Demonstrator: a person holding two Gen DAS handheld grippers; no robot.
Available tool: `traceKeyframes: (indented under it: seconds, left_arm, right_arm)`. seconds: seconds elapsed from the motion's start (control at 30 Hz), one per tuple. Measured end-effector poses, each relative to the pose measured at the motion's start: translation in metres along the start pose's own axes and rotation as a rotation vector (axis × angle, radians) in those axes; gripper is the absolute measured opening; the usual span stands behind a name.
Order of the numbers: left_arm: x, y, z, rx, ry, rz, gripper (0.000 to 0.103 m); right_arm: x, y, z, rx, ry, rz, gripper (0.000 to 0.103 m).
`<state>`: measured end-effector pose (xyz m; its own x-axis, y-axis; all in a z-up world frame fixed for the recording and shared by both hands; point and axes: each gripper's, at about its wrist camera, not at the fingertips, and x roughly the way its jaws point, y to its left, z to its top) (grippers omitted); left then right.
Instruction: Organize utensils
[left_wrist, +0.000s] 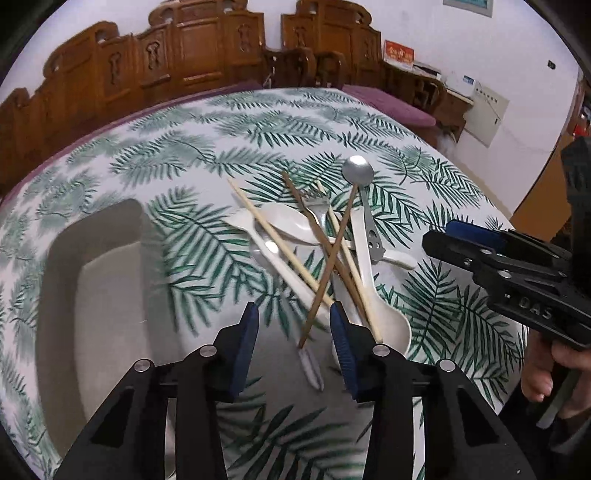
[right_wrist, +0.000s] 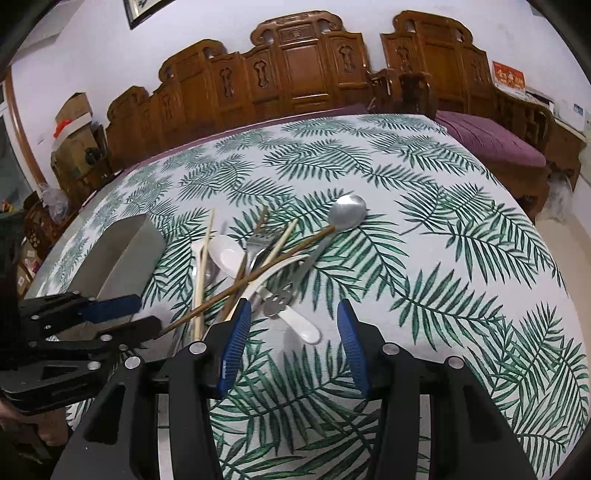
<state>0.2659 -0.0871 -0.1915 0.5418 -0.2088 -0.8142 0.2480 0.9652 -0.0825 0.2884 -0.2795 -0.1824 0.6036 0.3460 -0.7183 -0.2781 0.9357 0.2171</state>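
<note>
A pile of utensils lies on the leaf-print tablecloth: wooden chopsticks (left_wrist: 328, 258), white plastic spoons (left_wrist: 369, 280), a metal spoon (left_wrist: 357, 170) and a fork (right_wrist: 256, 240). A grey tray (left_wrist: 96, 280) sits to the left of the pile. My left gripper (left_wrist: 294, 325) is open and empty, just short of the near ends of the chopsticks. My right gripper (right_wrist: 293, 325) is open and empty over the white spoon handle (right_wrist: 303, 326) at the pile's near right. The metal spoon (right_wrist: 347, 213) also shows in the right wrist view, as does the tray (right_wrist: 122, 254).
The table (right_wrist: 461, 258) ends at a purple-edged rim at the back. Carved wooden chairs (right_wrist: 295, 74) stand behind it. Each gripper shows in the other's view: the right (left_wrist: 517, 273), the left (right_wrist: 74, 332).
</note>
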Motion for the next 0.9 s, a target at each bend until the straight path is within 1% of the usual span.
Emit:
traceKeyframes:
  seconds: [0.13, 0.2, 0.27, 0.3, 0.33, 0.47, 0.7, 0.87, 0.9]
  left_arm:
    - [0.013, -0.001, 0.004, -0.013, 0.026, -0.031, 0.027]
    - [0.018, -0.003, 0.005, -0.013, 0.037, -0.042, 0.026]
    - [0.019, -0.003, 0.005, -0.018, 0.042, -0.052, 0.016]
    - [0.019, -0.003, 0.005, -0.02, 0.045, -0.06, 0.008]
    - [0.019, -0.003, 0.005, -0.021, 0.046, -0.067, 0.005]
    - [0.007, -0.007, 0.003, -0.02, 0.023, -0.094, 0.004]
    - [-0.024, -0.011, -0.006, -0.022, -0.032, -0.094, 0.003]
    - [-0.049, -0.002, -0.016, -0.051, -0.086, -0.081, 0.003]
    - [-0.054, 0.002, -0.018, -0.059, -0.098, -0.077, 0.003]
  right_arm:
    - [0.001, -0.004, 0.0, 0.012, 0.002, 0.004, 0.051]
    - [0.001, -0.003, 0.0, 0.012, 0.004, 0.009, 0.051]
    - [0.002, -0.001, 0.0, 0.006, 0.005, 0.01, 0.051]
    - [0.002, 0.0, 0.0, 0.003, 0.005, 0.011, 0.051]
    - [0.002, 0.0, 0.0, 0.0, 0.005, 0.012, 0.051]
    - [0.003, 0.0, 0.0, 0.0, 0.008, 0.012, 0.051]
    - [0.005, 0.004, 0.0, -0.008, 0.012, 0.019, 0.051]
    - [0.007, 0.015, 0.002, -0.025, 0.005, 0.061, 0.051]
    - [0.008, 0.018, 0.003, -0.028, 0.004, 0.073, 0.048]
